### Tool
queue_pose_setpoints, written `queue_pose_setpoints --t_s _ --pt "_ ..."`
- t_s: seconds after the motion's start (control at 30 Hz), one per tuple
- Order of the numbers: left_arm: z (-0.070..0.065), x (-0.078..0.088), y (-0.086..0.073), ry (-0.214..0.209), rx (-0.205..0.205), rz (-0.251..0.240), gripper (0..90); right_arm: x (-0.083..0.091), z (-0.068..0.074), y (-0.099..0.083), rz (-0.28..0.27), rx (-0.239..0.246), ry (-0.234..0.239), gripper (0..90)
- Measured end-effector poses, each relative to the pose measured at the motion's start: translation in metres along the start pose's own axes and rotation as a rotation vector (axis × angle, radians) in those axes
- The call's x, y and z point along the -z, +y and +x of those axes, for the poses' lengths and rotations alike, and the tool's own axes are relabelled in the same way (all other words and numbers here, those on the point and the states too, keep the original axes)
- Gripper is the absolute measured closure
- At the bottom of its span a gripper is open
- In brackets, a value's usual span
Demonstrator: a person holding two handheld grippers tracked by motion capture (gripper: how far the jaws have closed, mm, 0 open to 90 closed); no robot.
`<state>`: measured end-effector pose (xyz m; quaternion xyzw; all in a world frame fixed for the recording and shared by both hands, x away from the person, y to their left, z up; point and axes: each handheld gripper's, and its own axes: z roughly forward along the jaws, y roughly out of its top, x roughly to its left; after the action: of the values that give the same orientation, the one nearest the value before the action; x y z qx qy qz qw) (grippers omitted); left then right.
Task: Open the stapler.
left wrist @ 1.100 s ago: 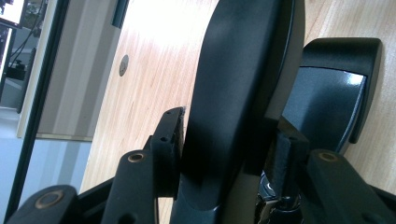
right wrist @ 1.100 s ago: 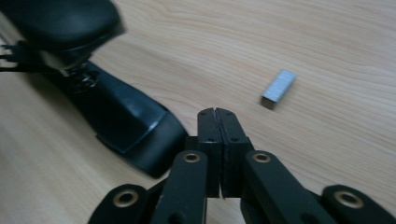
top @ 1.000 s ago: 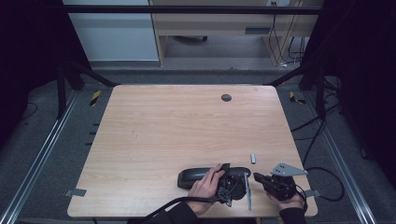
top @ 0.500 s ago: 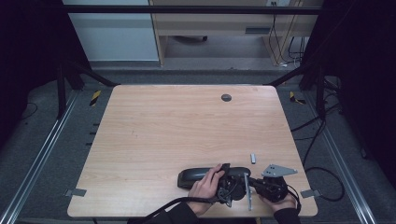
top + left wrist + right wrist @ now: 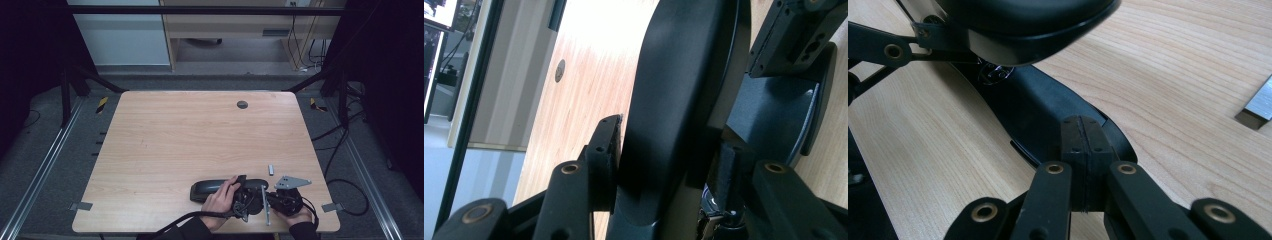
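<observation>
A long black padded part point(image 5: 210, 189) lies near the table's front edge, with a flat black base plate point(image 5: 1048, 115) under its right end. My left gripper point(image 5: 244, 197) is shut on the padded part point(image 5: 674, 100), one pad on each side of it point(image 5: 666, 162). My right gripper point(image 5: 275, 200) comes in from the right, and its pads are pressed together with nothing between them. Its tips point(image 5: 1082, 145) hover just over the narrow end of the base plate, below the padded top point(image 5: 1023, 20).
A thin silver rod point(image 5: 266, 205) lies between the two hands. A small metal piece point(image 5: 271, 169) sits on the wood just beyond the right gripper, and shows again point(image 5: 1260, 102) at the right. A round grommet point(image 5: 242, 104) is at the table's far side.
My right gripper has moved left, closer to the black part and the left gripper. The left gripper and the part have stayed in place.
</observation>
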<state>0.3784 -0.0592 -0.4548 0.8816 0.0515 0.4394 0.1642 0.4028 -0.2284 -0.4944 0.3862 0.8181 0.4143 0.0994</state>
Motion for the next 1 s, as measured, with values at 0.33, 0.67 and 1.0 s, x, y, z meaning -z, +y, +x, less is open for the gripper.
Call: queue_pose_setpoints --t_s 0.33,0.67,1.0 --pt "0.0 0.0 -0.001 0.004 0.003 -0.006 53.4 -0.002 0.001 0.0 -0.009 0.009 -0.001 90.0" --pt "0.004 0.004 -0.002 -0.002 0.031 -0.023 53.6 -0.003 0.003 0.0 -0.008 0.015 -0.006 90.0" --pt "0.018 0.014 -0.008 -0.004 0.116 -0.068 54.0 -0.003 0.002 0.0 -0.013 -0.001 -0.004 90.0"
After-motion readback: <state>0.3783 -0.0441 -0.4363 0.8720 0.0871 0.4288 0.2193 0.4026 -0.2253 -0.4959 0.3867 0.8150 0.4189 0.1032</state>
